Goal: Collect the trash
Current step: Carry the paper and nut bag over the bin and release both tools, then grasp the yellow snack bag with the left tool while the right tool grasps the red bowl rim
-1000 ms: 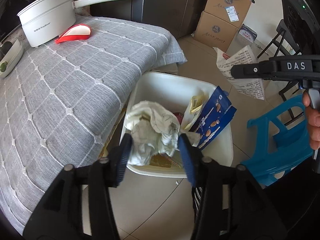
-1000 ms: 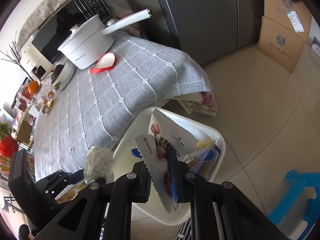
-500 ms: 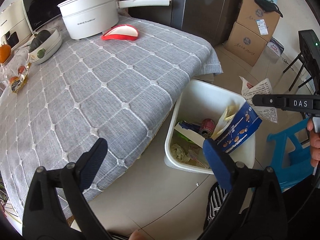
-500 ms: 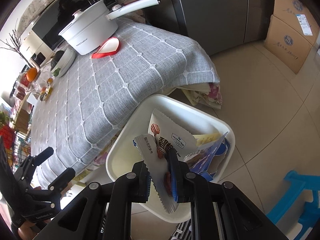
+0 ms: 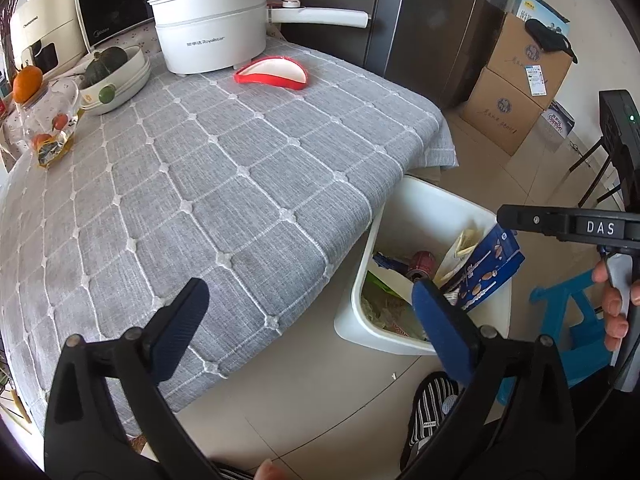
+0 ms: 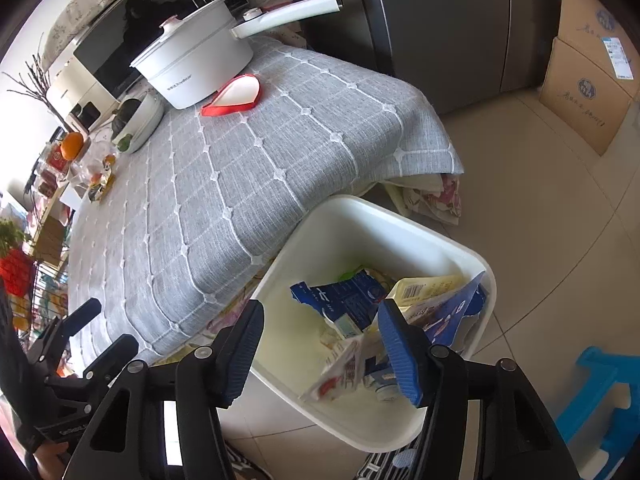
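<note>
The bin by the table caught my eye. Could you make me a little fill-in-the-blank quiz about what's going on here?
1. The white bin stands on the ____ beside the table.
2. The right gripper hovers over the bin with its jaws ____.
3. The pot on the table is ____ in colour.
4. The left gripper holds ____.

Missing words: floor; open; white; nothing

White bin (image 6: 400, 216), grey-checked tablecloth (image 5: 224, 184)
</note>
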### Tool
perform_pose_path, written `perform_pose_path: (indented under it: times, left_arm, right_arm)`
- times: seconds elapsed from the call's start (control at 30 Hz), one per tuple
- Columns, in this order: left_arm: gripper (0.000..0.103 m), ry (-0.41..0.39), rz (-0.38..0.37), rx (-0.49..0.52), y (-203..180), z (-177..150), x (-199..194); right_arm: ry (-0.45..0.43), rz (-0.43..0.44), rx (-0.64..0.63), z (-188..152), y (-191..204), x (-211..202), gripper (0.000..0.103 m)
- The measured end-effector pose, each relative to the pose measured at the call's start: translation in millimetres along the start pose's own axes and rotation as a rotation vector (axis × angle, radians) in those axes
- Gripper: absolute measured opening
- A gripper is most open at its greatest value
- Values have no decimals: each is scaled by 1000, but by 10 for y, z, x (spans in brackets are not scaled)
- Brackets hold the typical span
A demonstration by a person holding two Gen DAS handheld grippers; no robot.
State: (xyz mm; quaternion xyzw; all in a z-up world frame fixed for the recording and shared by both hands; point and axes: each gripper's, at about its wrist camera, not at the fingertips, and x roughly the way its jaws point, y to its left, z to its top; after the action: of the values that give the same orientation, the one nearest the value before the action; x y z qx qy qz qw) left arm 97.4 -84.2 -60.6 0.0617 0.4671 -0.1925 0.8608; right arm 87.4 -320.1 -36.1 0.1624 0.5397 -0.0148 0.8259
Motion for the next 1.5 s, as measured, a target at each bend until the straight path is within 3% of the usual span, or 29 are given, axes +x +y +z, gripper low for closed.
perform_pose_path:
  times: [0.3, 0.53, 0.7, 0.9, 1.1, 1.27, 1.43, 1.5]
  left_arm:
    - [102, -3, 9, -39, 188, -38, -24]
    - [102, -23, 45, -87, 571, -160, -77]
    - [102, -34, 98, -148, 1181, -184, -139]
    - [102, -68, 265, -172, 2095, 0, -91]
    - [102, -155, 331, -258, 3024, 373, 95]
    - [88, -216, 326, -312, 3576, 665, 357]
    - [63, -236, 276, -332, 3842, 890, 634]
    - [59, -233, 268, -328, 3904, 963, 738]
  right_arm:
    - [8, -17, 10, 5, 31, 73, 70]
    - [-2, -53, -21, 52, 108, 222, 73]
    - [-20, -71, -84, 242, 210, 355, 74]
    - [-65, -111, -178, 628, 410, 588, 75]
    - [-128, -57, -226, 1077, 731, 854, 75]
    - [-188, -5, -266, 1473, 992, 1082, 75]
    - [-235, 60, -251, 1837, 1098, 1352, 75]
    - [-241, 70, -248, 1982, 1120, 1492, 75]
